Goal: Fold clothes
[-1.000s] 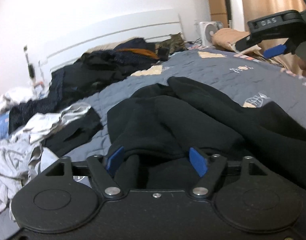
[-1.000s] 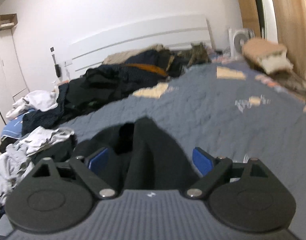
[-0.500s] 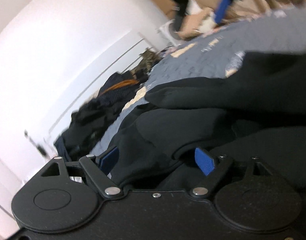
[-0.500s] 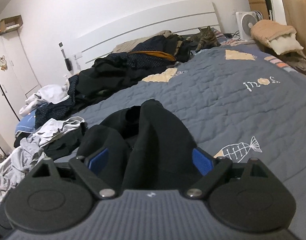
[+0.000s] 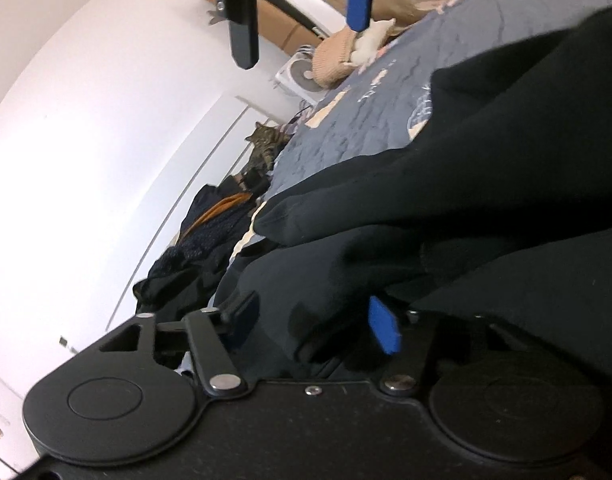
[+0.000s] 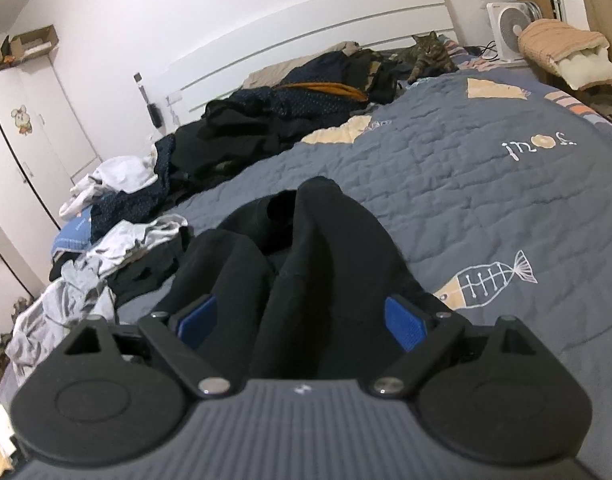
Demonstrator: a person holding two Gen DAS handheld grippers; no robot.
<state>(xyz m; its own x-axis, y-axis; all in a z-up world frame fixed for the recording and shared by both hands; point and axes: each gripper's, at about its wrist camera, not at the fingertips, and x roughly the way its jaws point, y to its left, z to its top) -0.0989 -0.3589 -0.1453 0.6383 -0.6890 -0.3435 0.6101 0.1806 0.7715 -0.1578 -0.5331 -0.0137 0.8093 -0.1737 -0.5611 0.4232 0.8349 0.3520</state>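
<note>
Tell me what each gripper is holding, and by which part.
Black fabric of the black garment bunches between both grippers' open blue pads; whether the left gripper or right gripper grips it cannot be told.

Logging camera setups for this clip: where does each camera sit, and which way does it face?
Left wrist: on the left hand-held gripper, rolled sideways, facing along the bed toward the headboard; black garment fills its jaws; the right hand-held gripper shows at top.
Right wrist: on the right gripper, level, facing up the bed over the garment toward the clothes pile; own blue pads show.
Shared: garment, cat, fan, clothes pile.
</note>
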